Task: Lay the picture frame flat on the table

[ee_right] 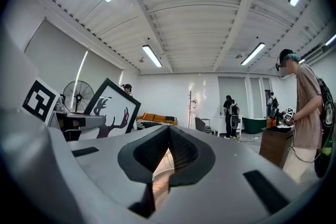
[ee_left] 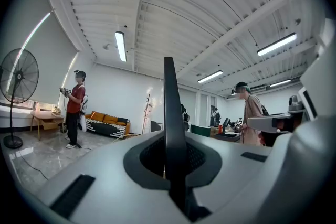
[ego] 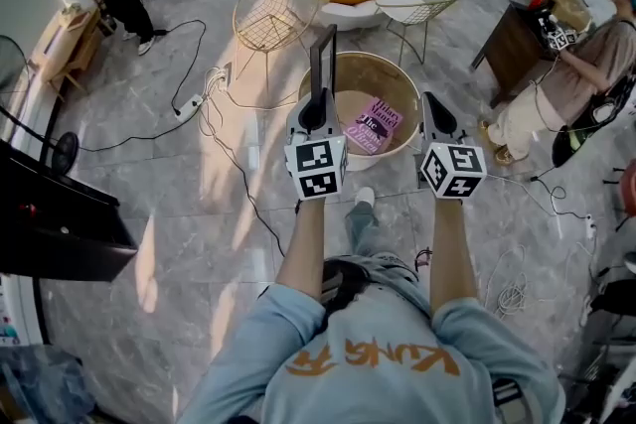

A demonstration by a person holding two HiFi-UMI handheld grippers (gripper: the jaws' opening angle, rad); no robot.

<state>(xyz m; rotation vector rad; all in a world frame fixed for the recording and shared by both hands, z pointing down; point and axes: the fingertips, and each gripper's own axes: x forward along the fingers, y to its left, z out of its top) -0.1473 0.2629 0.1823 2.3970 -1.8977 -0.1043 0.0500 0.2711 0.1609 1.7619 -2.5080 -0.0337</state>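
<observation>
Left gripper (ego: 317, 97) clamped shut and right gripper (ego: 430, 98) closed empty, both held forward side by side

We read "Hilary Mantel" and "The" on the purple rectangular book (ego: 373, 125); the orange lettering on the light blue sweatshirt (ego: 373, 357) is unclear to us.

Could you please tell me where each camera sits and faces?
Head view: on the head, looking steeply down at the round table; both forearms, left tongs and right tongs show.
Left gripper view: on the left tongs, facing across the room; jaws shut on the picture frame, edge-on.
Right gripper view: on the right tongs, facing likewise; jaws shut, empty.
All three show the picture frame.
</observation>
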